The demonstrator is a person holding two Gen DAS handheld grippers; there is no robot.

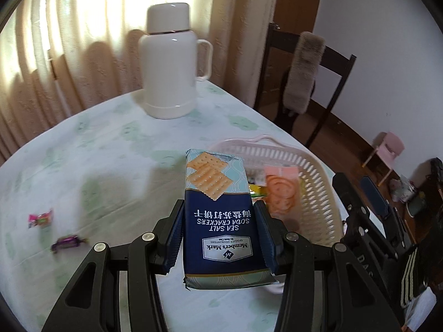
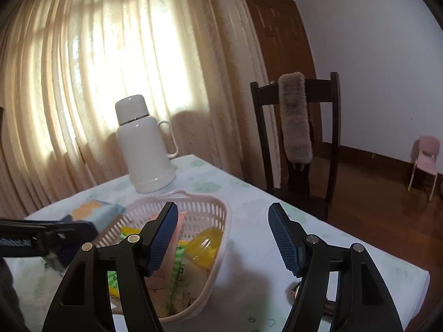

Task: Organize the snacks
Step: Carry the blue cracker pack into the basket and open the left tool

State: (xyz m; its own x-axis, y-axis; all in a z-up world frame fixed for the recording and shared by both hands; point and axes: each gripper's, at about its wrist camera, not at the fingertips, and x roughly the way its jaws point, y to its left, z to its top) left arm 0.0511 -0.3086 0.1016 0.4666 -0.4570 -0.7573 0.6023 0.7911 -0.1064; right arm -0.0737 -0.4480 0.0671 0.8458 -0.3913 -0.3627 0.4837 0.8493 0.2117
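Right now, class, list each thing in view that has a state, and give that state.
Left gripper: jaws shut on the cracker pack.
Right gripper: jaws open, holding nothing.
Cracker pack: sealed, held above the table.
Basket: upright, partly filled with snacks.
Thermos: upright, lid on.
Two candies: wrapped, lying loose on the tablecloth.

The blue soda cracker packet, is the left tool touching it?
Touching. The left wrist view shows the left tool pads pressed against both sides of the blue soda cracker packet.
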